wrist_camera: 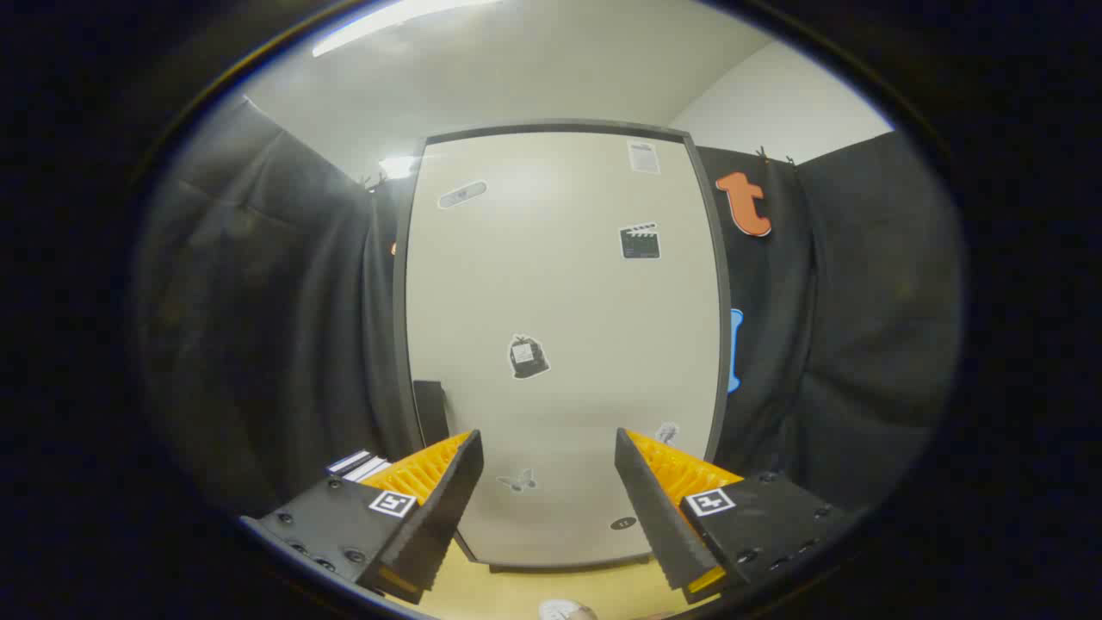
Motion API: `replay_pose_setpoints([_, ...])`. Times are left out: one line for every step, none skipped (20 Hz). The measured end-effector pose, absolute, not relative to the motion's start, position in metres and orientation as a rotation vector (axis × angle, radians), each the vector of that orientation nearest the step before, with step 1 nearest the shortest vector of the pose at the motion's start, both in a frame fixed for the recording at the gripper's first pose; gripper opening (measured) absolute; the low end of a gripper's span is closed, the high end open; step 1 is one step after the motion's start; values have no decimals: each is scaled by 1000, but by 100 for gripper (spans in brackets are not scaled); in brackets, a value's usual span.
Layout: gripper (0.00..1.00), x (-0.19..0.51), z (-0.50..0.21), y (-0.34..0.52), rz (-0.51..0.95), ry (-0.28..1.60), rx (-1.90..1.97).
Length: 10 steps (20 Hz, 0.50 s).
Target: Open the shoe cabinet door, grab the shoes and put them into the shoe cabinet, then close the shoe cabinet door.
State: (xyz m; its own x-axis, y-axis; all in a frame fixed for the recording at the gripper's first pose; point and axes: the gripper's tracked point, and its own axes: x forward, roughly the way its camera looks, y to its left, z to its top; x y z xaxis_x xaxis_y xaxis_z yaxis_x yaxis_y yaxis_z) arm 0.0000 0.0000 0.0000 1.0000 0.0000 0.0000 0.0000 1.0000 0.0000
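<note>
The shoe cabinet (560, 344) is seen standing upright on the yellowish floor (516, 594), directly ahead of the claw (548, 452), with its pale door (568, 284) closed and dotted with small stickers. A dark handle (430, 412) is set at the door's left edge. The claw is held wide apart, nothing between its fingers (430, 508). Black cloth (284, 327) is hung on both sides of the cabinet.
</note>
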Motion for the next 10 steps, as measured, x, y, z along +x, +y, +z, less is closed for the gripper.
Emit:
replay_pose_setpoints([97,1,1,0,0,-1,0])
replay_pose_setpoints([97,1,1,0,-1,-1,-1])
replay_pose_setpoints([97,0,1,-1,-3,-1,-2])
replay_pose_setpoints([97,1,0,-1,-5,0,-6])
replay_pose_setpoints([97,1,-1,0,-3,1,-8])
replay_pose_setpoints([97,1,-2,0,-2,4,-10])
replay_pose_setpoints([97,1,-2,0,-3,6,-12])
replay_pose_setpoints([97,2,-1,0,-2,6,-11])
replay_pose_setpoints([97,1,-1,-1,-3,4,-9])
replay_pose_setpoints([97,1,0,-1,-3,2,-7])
